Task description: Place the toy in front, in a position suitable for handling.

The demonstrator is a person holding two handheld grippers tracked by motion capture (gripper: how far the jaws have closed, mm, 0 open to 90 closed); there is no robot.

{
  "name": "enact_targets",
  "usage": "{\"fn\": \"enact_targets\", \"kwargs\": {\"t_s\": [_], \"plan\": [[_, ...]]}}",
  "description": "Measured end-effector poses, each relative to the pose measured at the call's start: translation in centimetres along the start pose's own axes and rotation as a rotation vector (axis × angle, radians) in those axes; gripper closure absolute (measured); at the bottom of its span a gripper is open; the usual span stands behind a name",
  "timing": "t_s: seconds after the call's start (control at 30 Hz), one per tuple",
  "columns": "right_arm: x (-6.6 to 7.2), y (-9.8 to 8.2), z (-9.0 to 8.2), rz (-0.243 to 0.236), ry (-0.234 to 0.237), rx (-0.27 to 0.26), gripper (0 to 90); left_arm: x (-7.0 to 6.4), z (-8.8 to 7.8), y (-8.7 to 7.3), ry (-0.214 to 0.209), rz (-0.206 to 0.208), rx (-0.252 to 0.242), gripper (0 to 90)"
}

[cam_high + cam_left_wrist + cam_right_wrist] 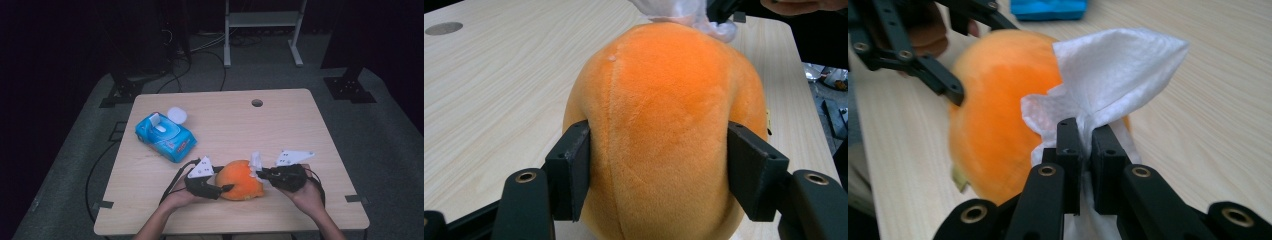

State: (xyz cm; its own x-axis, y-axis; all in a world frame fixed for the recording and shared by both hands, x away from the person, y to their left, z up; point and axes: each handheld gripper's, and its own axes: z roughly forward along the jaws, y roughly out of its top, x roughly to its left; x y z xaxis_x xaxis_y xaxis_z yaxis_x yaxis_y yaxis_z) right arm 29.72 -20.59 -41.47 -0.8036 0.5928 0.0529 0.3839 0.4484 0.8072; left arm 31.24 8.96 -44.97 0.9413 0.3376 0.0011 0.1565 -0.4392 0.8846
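Observation:
An orange plush toy (241,180) lies on the table near the front edge. My left gripper (226,188) holds it from the left, both pads pressed into its sides (659,150). My right gripper (260,173) comes in from the right, shut on a white wet wipe (255,161). The wipe (1108,80) rests against the upper side of the plush toy (998,115). In the left gripper view the wipe (679,12) peeks over the toy's far end. The left gripper's jaw (943,82) shows dark against the toy in the right gripper view.
A blue pack of wet wipes (165,136) with its white lid flipped up lies at the left of the wooden table (280,125). A round cable hole (257,103) sits near the table's far edge. A white frame (262,30) stands on the floor behind.

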Motion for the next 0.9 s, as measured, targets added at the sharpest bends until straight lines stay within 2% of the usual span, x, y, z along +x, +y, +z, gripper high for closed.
{"fn": "enact_targets", "kwargs": {"t_s": [0.03,0.1,0.2,0.27,0.37,0.6,0.67,0.73,0.83,0.9], "plan": [[-0.1,-0.1,-0.3,0.014,-0.005,-0.006,83.7,0.0,0.0,0.0,0.001,0.004,0.001,34.0],[0.3,0.3,-0.6,0.01,0.014,-0.04,83.6,-0.1,0.1,0.1,0.001,0.011,0.0,34.1],[1.5,1.3,-0.5,-0.038,0.036,-0.076,83.6,-0.4,0.2,0.3,0.003,0.018,-0.001,34.1],[1.7,1.3,-0.1,-0.061,0.032,-0.05,83.6,-0.4,0.2,0.2,-0.002,0.019,-0.001,34.0],[1.1,0.6,0.2,-0.031,0.051,-0.023,83.6,-0.4,0.2,0.4,-0.013,0.01,-0.007,30.6],[0.4,0.0,-0.4,-0.011,0.008,-0.005,83.6,-0.6,0.3,0.5,-0.007,0.011,-0.009,31.3],[0.7,0.4,-0.6,-0.014,0.008,-0.028,83.6,-0.6,0.3,0.5,-0.007,0.014,-0.009,31.9],[1.5,0.9,-0.6,-0.026,0.03,-0.056,83.6,-0.7,0.3,0.6,-0.004,0.017,-0.007,32.1],[2.4,1.4,-0.1,-0.081,0.024,-0.036,83.7,-0.7,0.3,0.6,-0.004,0.019,-0.003,31.7],[2.2,1.0,0.1,-0.076,0.034,-0.022,83.7,-0.6,0.2,0.6,-0.011,0.015,-0.009,27.7]]}}
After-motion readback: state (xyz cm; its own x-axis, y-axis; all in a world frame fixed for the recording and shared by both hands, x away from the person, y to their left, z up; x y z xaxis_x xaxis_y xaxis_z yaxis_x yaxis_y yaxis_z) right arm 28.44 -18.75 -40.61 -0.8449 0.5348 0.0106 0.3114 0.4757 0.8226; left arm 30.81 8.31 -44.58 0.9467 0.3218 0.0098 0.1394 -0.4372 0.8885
